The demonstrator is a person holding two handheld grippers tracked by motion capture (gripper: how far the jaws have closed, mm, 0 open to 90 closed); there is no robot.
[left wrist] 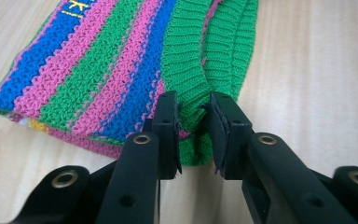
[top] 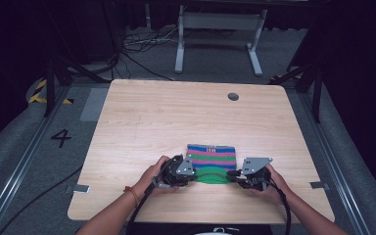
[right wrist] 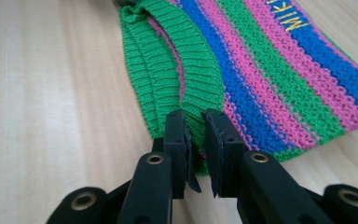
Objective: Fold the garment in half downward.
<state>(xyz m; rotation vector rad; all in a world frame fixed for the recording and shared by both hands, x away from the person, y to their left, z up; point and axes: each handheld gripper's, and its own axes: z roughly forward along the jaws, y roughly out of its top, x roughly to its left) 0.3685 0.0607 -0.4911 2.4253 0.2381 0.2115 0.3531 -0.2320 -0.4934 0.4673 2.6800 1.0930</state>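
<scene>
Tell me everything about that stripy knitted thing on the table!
The stripy knitted thing looks like soft wool, folded flat, with blue, pink and green stripes and small yellow letters on a blue stripe. Its near edge is a ribbed green band in several layers. It lies on the wooden table, near the person's edge. The left gripper pinches the green band at one end, and the right gripper pinches it at the other end.

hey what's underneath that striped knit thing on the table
The striped knit piece lies folded flat on the wooden table, with bare wood all around it. Both grippers pinch its green ribbed band. Anything tucked inside the folds is hidden.
</scene>
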